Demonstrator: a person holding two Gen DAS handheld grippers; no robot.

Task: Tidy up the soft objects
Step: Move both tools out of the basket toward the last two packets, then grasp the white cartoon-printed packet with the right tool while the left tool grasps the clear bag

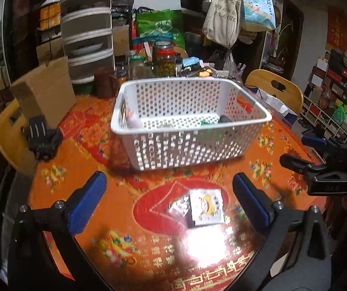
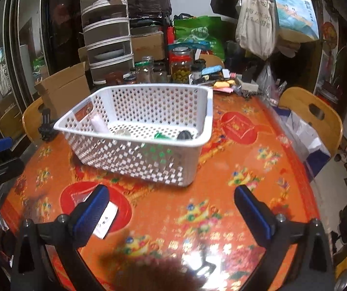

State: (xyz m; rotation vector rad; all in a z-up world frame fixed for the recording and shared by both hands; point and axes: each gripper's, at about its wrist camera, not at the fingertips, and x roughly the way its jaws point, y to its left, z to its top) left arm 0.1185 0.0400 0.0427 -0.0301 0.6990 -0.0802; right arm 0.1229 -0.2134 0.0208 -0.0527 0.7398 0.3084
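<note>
White perforated plastic basket (image 1: 188, 121) sits on glossy orange tablecloth (image 1: 129, 249); left gripper (image 1: 171, 206) and right gripper (image 2: 173, 208) hover wide apart, empty.

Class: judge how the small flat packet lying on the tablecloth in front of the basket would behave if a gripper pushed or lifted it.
The packet looks thin and flat, so probably light and floppy. On the glossy tablecloth it may slide rather than roll or tip.

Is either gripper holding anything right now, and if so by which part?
Nothing is held. The left gripper is open above the small packet on the table, and the right gripper is open and empty.
</note>
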